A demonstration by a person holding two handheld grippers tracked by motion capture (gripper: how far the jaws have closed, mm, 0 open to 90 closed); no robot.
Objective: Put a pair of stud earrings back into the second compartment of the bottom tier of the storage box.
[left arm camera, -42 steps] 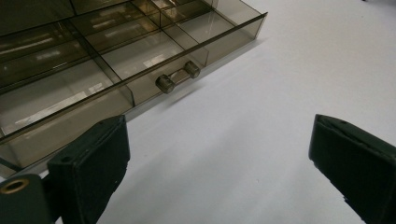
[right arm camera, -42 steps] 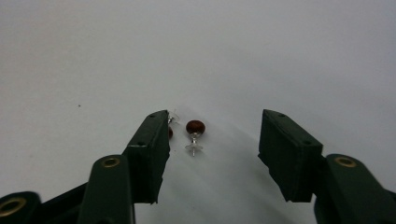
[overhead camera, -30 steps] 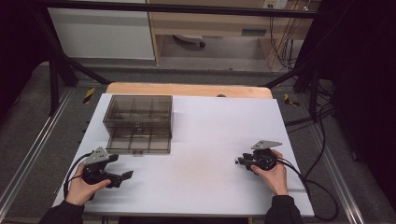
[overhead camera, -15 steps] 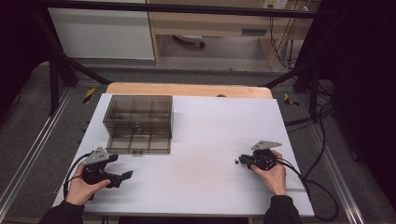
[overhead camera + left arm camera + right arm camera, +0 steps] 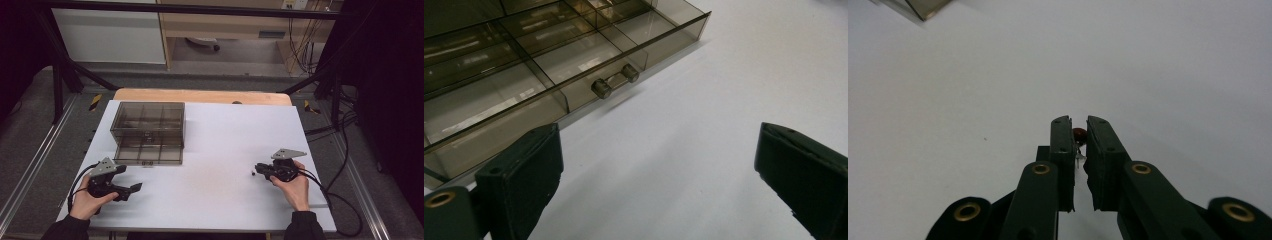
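Right gripper: jaws, just closing, now pinch a small red-brown component over the white table. Left gripper: unmoved, jaws spread, facing the smoky compartment box.

- We see a small dark red piece between black jaws.
- We see a smoky grey-brown clear box, far left.
- We see a plain white table.
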